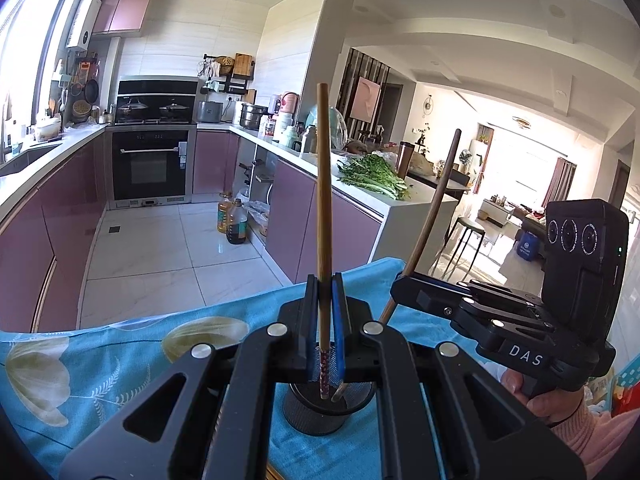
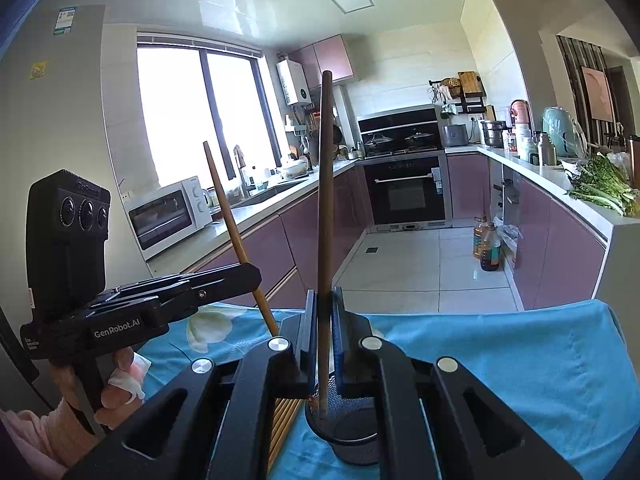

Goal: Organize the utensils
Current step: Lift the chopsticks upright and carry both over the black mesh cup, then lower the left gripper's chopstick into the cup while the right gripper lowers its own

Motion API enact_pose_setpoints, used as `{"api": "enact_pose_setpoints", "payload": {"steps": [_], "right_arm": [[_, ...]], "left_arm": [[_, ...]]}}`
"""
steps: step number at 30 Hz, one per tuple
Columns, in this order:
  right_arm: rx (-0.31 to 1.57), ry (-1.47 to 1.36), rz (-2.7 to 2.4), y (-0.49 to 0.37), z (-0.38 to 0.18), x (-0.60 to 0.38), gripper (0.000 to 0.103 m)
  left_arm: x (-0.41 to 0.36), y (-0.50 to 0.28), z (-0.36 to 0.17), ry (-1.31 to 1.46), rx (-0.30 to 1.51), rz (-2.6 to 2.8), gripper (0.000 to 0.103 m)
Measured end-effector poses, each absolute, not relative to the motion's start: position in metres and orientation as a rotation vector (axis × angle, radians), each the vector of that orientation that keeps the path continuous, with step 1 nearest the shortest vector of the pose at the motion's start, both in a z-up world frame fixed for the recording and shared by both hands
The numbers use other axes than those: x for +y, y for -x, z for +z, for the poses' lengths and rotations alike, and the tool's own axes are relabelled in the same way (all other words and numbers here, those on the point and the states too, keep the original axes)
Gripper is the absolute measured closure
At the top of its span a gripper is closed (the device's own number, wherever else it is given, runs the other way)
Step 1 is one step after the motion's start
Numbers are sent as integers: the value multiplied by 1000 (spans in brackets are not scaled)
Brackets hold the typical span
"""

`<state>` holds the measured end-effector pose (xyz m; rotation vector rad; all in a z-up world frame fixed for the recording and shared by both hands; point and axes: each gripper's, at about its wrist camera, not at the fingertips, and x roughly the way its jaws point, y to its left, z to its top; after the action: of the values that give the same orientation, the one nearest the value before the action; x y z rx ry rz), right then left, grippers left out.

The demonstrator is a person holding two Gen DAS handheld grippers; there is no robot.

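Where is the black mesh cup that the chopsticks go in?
The black mesh cup stands on the blue flowered cloth, right below both grippers; more chopsticks lie on the cloth just left of it in the right wrist view.

Each hand-held gripper is matte black moulded plastic. The left hand-held gripper [image 1: 325, 300] has blue-lined finger pads [image 1: 339, 320] and four round silver fasteners on its angular linkage arms, which have triangular cut-outs. The right hand-held gripper [image 2: 324, 312] is built the same way. Seen from the side, each unit carries an upright black camera block with three round lenses. White lettering reads "DAS" at the right of the left-wrist frame and "GenRobot.AI" at the left of the right-wrist frame. The person's hands [image 2: 116, 392] show bare skin below pink knit sleeves [image 1: 592, 436].
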<state>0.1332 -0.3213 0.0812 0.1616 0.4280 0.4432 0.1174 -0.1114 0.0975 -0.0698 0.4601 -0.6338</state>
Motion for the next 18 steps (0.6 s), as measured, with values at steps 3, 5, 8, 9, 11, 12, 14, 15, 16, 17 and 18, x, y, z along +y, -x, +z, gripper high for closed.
{"api": "enact_pose_setpoints", "payload": {"steps": [3, 5, 8, 9, 11, 12, 14, 15, 16, 17, 18], "right_arm": [[429, -161, 439, -135, 80, -320, 97], [430, -162, 437, -137, 79, -321, 97], [432, -160, 434, -138, 77, -321, 97], [433, -159, 433, -139, 77, -320, 97], [436, -158, 430, -140, 75, -321, 97], [438, -159, 430, -140, 74, -321, 97], [439, -158, 426, -142, 73, -321, 97], [441, -158, 425, -143, 73, -321, 97], [443, -158, 424, -144, 72, -321, 97], [445, -156, 422, -145, 71, -321, 97], [446, -154, 420, -145, 70, -321, 97]], "left_arm": [[-112, -118, 99, 68, 461, -631, 95], [-111, -118, 100, 68, 463, -631, 95], [-111, -120, 102, 66, 463, -628, 95], [-111, -120, 102, 66, 463, -628, 95], [-111, -120, 101, 66, 464, -629, 95], [-111, -120, 102, 66, 463, -630, 95], [-111, -120, 102, 63, 463, -628, 95], [-111, -121, 101, 62, 465, -628, 95], [-112, -121, 101, 59, 466, -626, 95], [-111, -122, 100, 57, 468, -625, 95], [-111, -122, 99, 56, 471, -626, 95]]}}
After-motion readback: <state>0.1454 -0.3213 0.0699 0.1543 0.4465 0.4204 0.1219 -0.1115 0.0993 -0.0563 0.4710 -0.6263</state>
